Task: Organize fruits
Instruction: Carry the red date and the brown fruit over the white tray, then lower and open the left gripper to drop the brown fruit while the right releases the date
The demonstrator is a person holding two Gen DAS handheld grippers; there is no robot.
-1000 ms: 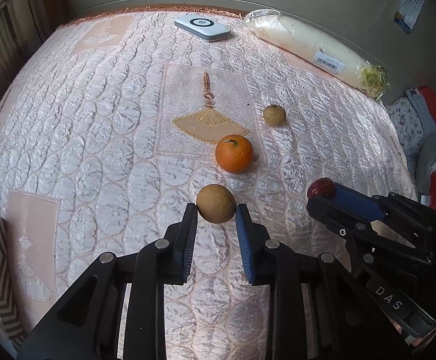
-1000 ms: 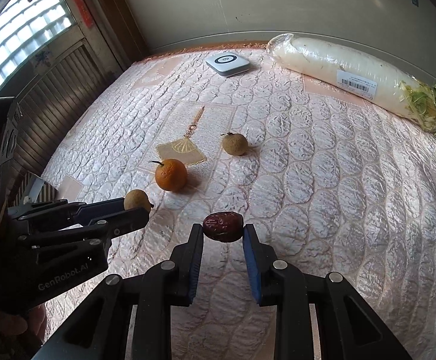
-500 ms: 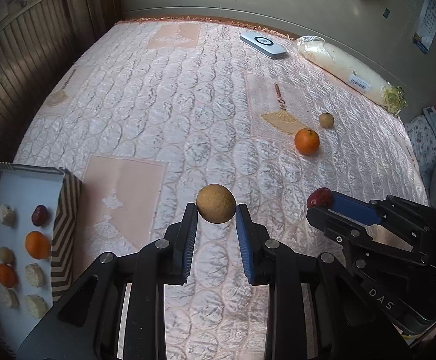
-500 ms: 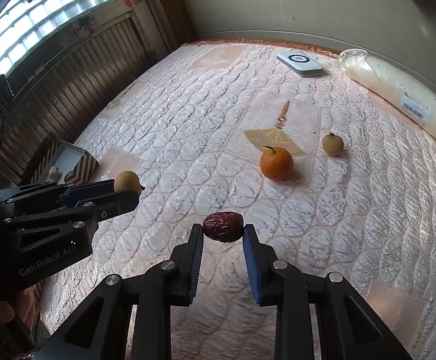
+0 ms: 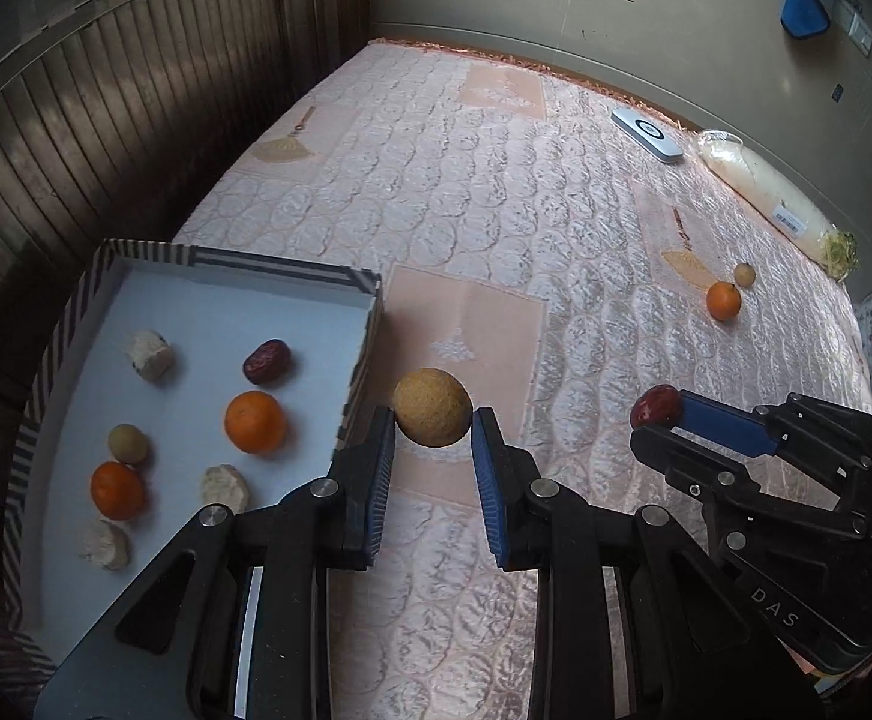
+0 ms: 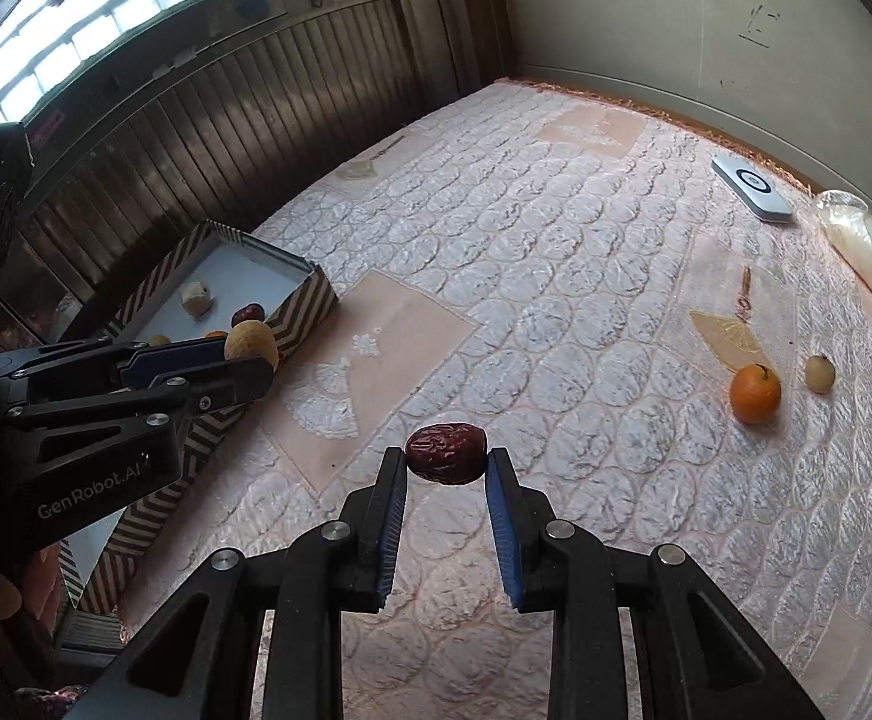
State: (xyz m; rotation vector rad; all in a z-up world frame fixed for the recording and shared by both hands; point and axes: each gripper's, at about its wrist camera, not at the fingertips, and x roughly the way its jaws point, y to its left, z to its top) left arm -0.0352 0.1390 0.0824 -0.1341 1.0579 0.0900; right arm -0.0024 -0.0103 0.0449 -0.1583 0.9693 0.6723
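In the left wrist view, the left claw holds a round tan fruit pinched between its two blue-padded fingers, above the quilted pink bedspread and just beside the right wall of a striped tray. The tray sits at the left edge of the bed and carries two oranges, a red date, a small tan fruit and three pale chunks. To the right, the right claw comes in from the side, closed on a dark red date. Far across the bed lie a loose orange with a small tan longan-like fruit just behind it, a white flat device and a wrapped white radish near the wall.

In the right wrist view, the right claw grips the wrinkled red date end to end between its pads, over the bedspread. At left, the left claw holds the tan fruit close to the near corner of the striped tray; whether it is over the tray or beside it cannot be told here. The loose orange and the small tan fruit lie near each other at right, well apart from the tray.
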